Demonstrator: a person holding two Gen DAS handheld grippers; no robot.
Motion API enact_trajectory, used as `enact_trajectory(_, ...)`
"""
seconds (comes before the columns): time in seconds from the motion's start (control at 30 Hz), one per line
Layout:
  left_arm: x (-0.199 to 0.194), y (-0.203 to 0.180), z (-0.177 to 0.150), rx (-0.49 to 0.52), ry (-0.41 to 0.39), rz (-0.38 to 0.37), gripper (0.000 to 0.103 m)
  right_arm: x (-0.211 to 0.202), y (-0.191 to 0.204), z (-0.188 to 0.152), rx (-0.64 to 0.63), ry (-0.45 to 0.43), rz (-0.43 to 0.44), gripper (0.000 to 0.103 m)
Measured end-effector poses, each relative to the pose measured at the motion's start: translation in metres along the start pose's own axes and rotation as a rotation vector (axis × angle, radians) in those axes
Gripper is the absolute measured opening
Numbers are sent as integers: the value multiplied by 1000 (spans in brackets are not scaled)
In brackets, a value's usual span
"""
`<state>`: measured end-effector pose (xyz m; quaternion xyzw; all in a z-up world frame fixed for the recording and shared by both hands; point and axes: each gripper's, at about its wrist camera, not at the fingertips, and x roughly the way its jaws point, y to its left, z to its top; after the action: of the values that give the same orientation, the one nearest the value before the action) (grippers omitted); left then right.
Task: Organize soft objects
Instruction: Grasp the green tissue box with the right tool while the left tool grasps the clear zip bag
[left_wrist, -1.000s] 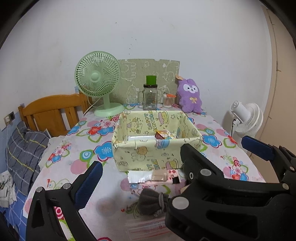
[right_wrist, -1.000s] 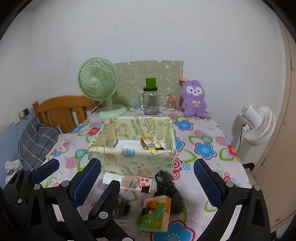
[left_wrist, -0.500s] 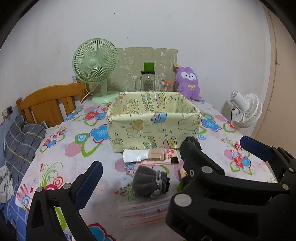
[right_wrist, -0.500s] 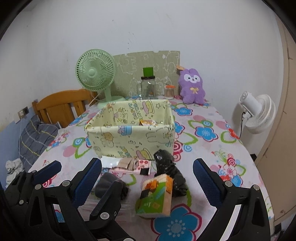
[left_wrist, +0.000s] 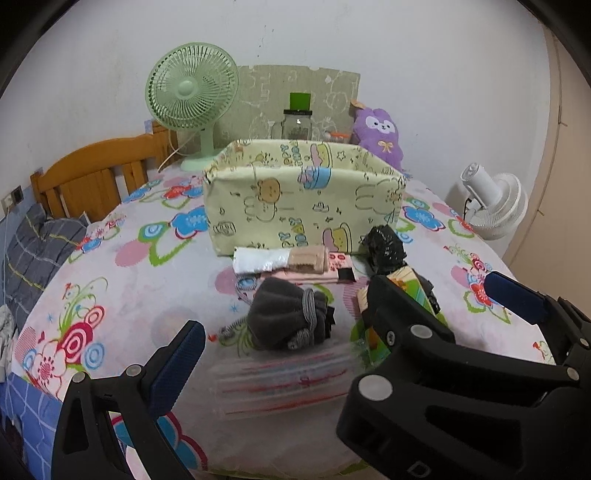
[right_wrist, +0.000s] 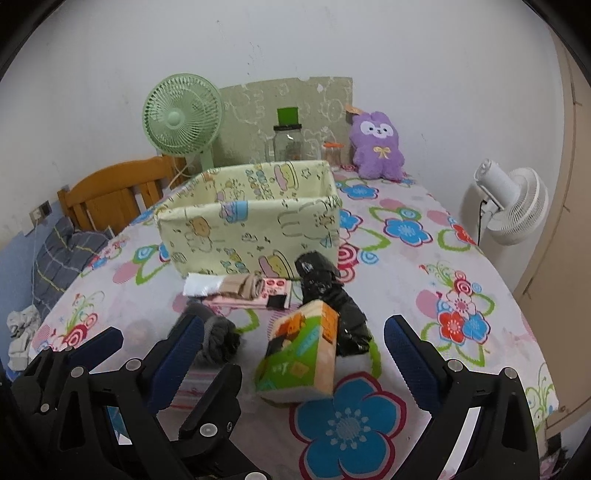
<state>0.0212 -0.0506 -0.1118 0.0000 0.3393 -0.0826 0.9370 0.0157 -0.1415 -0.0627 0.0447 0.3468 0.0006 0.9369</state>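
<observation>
Socks first: the dark grey sock bundle (left_wrist: 288, 314) lies on the flowered tablecloth (left_wrist: 122, 280), in front of the yellow fabric bin (left_wrist: 303, 199) and right between the left gripper (left_wrist: 332, 314)'s spread blue pads, nothing held there. That looks like a line-up for a pick, wide enough to take the whole roll. Just behind the socks sits a flat pink packet (left_wrist: 306, 266) with a beige folded piece on it, touching the bin's front wall or very nearly; a clear striped bag (left_wrist: 284, 376) lies nearer the camera. Over on the right wrist view, the right gripper (right_wrist: 295, 354) is also wide open and empty, its pads framing the green-and-orange tissue pack (right_wrist: 299, 358), which stands tilted against a crumpled black bag (right_wrist: 328, 295). Both tools low over the near edge of the pile, then, each squared up on its own soft item, with the bin directly ahead as the obvious drop spot. Farther back by the wall: green desk fan (right_wrist: 181, 118), glass jar (right_wrist: 288, 142), purple plush rabbit (right_wrist: 376, 146).
</observation>
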Motion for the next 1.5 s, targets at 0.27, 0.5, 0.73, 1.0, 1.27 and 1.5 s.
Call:
enact_trajectory(0.27,11,-3,-10,-32,30,40,102,11,-8,-11,8,37,-19,99)
enact_trajectory(0.5,22,-5,-13,-43,53,72,102,25,-12,-15,23,71,-16,99)
enact_trajectory(0.73,24,-8,-16,-49,55,126,102,32,-15,-17,28,92,-11,99)
enact_trajectory(1.0,20,-8,-13,-38,29,180,102,34,-16,-17,28,92,-2,95)
enact_trajectory(1.27,28,-2,-18,-54,71,210,102,40,-12,-22,23,132,27,73)
enact_trajectory(1.5,36,5,-22,-89,106,208,102,43,-10,-26,21,151,52,52)
